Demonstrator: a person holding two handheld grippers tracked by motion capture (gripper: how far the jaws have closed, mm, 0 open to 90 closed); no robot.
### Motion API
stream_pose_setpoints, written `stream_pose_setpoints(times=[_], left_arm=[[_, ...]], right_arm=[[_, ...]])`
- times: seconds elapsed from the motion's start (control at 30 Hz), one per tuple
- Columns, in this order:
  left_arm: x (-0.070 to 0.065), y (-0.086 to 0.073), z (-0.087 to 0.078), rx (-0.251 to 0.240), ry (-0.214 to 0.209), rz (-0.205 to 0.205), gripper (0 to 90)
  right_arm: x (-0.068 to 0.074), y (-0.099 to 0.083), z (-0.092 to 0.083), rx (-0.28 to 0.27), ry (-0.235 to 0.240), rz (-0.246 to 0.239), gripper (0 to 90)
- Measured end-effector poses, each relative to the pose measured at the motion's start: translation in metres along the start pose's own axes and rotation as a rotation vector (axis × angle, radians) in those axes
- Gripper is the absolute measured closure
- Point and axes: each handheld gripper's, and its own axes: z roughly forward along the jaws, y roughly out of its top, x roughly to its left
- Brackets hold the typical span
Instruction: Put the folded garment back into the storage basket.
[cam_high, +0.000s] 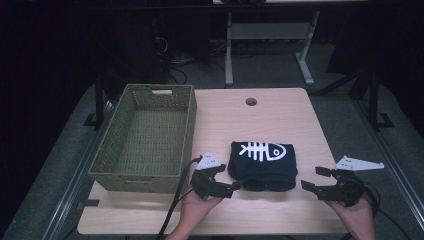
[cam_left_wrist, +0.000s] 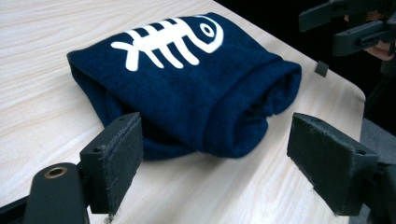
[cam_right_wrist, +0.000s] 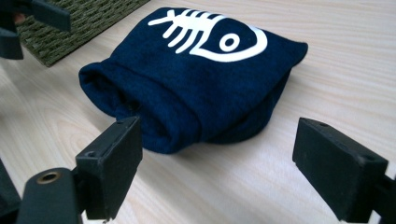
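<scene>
Folded shirt lay on counter between both grippers; left gripper nearer. Both jaws wide open, holding nothing.

Wooden table carries woven basket, folded garment.

left gripper: black body, grey 3-cornered plate on top, black cable
right gripper: black, grey plate — same build
jaws: black pads w/ frayed edges, brass-ringed hole

Dim rm, grey floor, desk legs
</scene>
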Motion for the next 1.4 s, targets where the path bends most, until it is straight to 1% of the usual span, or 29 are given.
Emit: stream_pose_setpoints(times=[0.03, 0.07, 0.13, 0.17, 0.23, 0.27, 0.33, 0.4, 0.47, 0.53, 0.63, 0.67, 0.7, 0.73, 0.77, 0.8, 0.83, 0.9, 0.93, 0.97, 1.0, 1.03, 1.1, 1.13, 1.17, 1.2, 1.27, 1.3, 1.4], left_arm=[[0.003, 0.003, 0.003, -0.001, 0.016, -0.014, 18.2], [0.005, 0.005, 0.004, -0.004, 0.014, -0.027, 18.2], [0.006, 0.007, 0.006, -0.007, 0.019, -0.032, 18.4], [0.008, 0.01, 0.009, -0.001, 0.04, -0.028, 18.4], [0.009, 0.012, 0.012, 0.002, 0.038, -0.039, 18.9], [0.011, 0.015, 0.017, 0.003, 0.051, -0.044, 19.0], [0.014, 0.019, 0.021, 0.004, 0.051, -0.06, 19.0], [0.015, 0.02, 0.024, 0.009, 0.053, -0.063, 19.1], [0.02, 0.024, 0.031, 0.019, 0.07, -0.076, 19.1], [0.022, 0.026, 0.034, 0.018, 0.068, -0.088, 19.2], [0.03, 0.028, 0.043, 0.037, 0.085, -0.11, 19.4], [0.032, 0.028, 0.046, 0.049, 0.099, -0.111, 19.5], [0.032, 0.028, 0.046, 0.049, 0.099, -0.111, 19.5], [0.037, 0.029, 0.052, 0.077, 0.114, -0.114, 19.5], [0.038, 0.029, 0.055, 0.078, 0.112, -0.127, 19.5], [0.04, 0.03, 0.057, 0.083, 0.12, -0.12, 19.6], [0.041, 0.03, 0.059, 0.079, 0.129, -0.127, 19.8], [0.044, 0.03, 0.061, 0.086, 0.125, -0.134, 20.0], [0.047, 0.03, 0.064, 0.096, 0.125, -0.146, 20.0], [0.05, 0.029, 0.066, 0.108, 0.134, -0.154, 20.0], [0.057, 0.026, 0.071, 0.131, 0.128, -0.18, 20.0], [0.057, 0.026, 0.071, 0.131, 0.128, -0.18, 20.0], [0.062, 0.023, 0.074, 0.142, 0.121, -0.206, 20.0], [0.065, 0.022, 0.077, 0.136, 0.098, -0.235, 20.5], [0.065, 0.022, 0.077, 0.136, 0.098, -0.235, 21.8], [0.068, 0.021, 0.079, 0.139, 0.07, -0.276, 21.8], [0.075, 0.019, 0.082, 0.149, 0.061, -0.306, 23.8], [0.075, 0.019, 0.082, 0.149, 0.061, -0.306, 26.1], [0.073, 0.019, 0.083, 0.149, 0.061, -0.291, 28.5]], right_arm=[[-0.001, 0.002, 0.002, 0.003, 0.003, -0.002, 15.2], [-0.001, 0.005, 0.003, 0.01, 0.005, 0.006, 15.2], [-0.002, 0.007, 0.005, 0.011, 0.007, 0.004, 15.2], [-0.002, 0.013, 0.008, 0.016, 0.019, 0.003, 15.2], [-0.002, 0.015, 0.01, 0.018, 0.018, -0.002, 15.2], [-0.004, 0.021, 0.015, 0.025, 0.02, -0.001, 15.2], [-0.005, 0.026, 0.02, 0.031, 0.019, -0.007, 15.2], [-0.006, 0.028, 0.022, 0.032, 0.026, -0.005, 15.2], [-0.01, 0.033, 0.029, 0.053, 0.026, 0.002, 15.3], [-0.015, 0.036, 0.035, 0.07, 0.029, 0.011, 15.3], [-0.02, 0.038, 0.04, 0.08, 0.029, 0.031, 15.4], [-0.021, 0.039, 0.042, 0.083, 0.029, 0.033, 15.4], [-0.021, 0.039, 0.042, 0.083, 0.029, 0.033, 15.4], [-0.024, 0.039, 0.047, 0.096, 0.025, 0.041, 15.9], [-0.026, 0.04, 0.05, 0.1, 0.023, 0.044, 16.0], [-0.028, 0.04, 0.052, 0.105, 0.022, 0.049, 16.0], [-0.03, 0.04, 0.054, 0.105, 0.024, 0.053, 16.6], [-0.031, 0.04, 0.057, 0.111, 0.026, 0.067, 17.0], [-0.034, 0.039, 0.062, 0.128, 0.028, 0.079, 19.0], [-0.034, 0.039, 0.062, 0.128, 0.028, 0.079, 19.0], [-0.037, 0.038, 0.068, 0.142, 0.024, 0.082, 21.4], [-0.037, 0.038, 0.068, 0.142, 0.024, 0.082, 21.4], [-0.04, 0.037, 0.073, 0.153, 0.017, 0.091, 22.9], [-0.043, 0.036, 0.077, 0.163, 0.01, 0.102, 26.5], [-0.043, 0.036, 0.077, 0.163, 0.01, 0.102, 26.5], [-0.044, 0.035, 0.079, 0.166, 0.006, 0.108, 28.1], [-0.047, 0.031, 0.084, 0.179, -0.005, 0.132, 32.8], [-0.047, 0.031, 0.084, 0.179, -0.005, 0.132, 32.8], [-0.046, 0.026, 0.088, 0.178, 0.0, 0.135, 39.1]])
